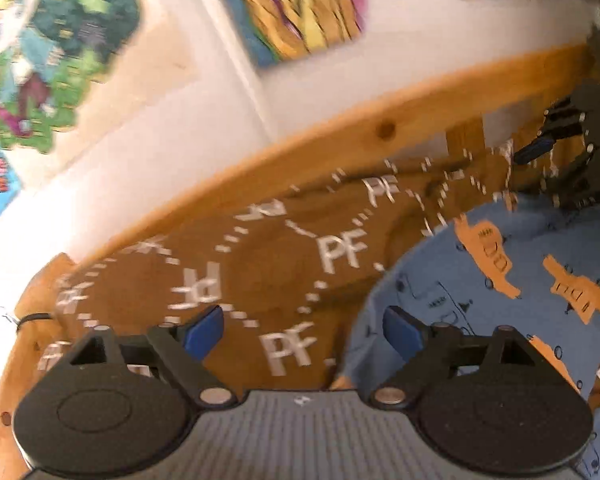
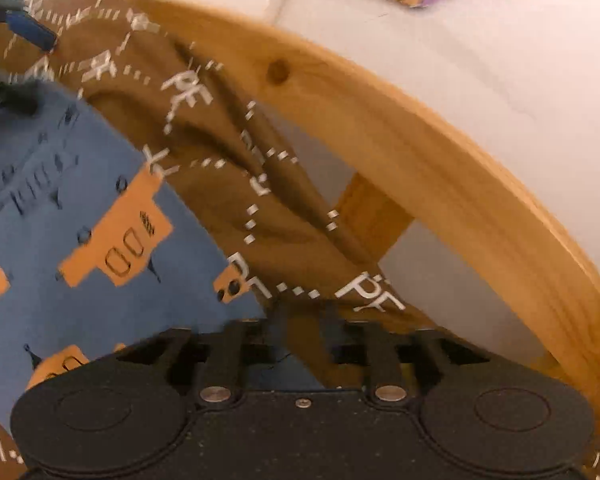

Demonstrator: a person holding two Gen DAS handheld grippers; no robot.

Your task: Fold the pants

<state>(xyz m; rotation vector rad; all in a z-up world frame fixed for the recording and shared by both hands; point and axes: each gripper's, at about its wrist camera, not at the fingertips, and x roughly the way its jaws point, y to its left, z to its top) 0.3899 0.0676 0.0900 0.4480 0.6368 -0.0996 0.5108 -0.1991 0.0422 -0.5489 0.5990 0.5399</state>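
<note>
A child's bedroom at home: a pine bed frame (image 1: 380, 128) along the far white wall (image 1: 148, 152), blue vehicle-print bedsheet (image 1: 480, 292) near, colourful cartoon posters (image 1: 52, 52) above

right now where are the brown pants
The brown pants lie bunched along the wooden bed rail, at the far edge of the blue truck-print sheet; the right wrist view shows them draping against that rail.

White wall (image 1: 148, 168) – colourful posters (image 1: 296, 4) pinned up; pine bed rail (image 1: 380, 128); blue truck-print bedsheet (image 1: 480, 300).
</note>
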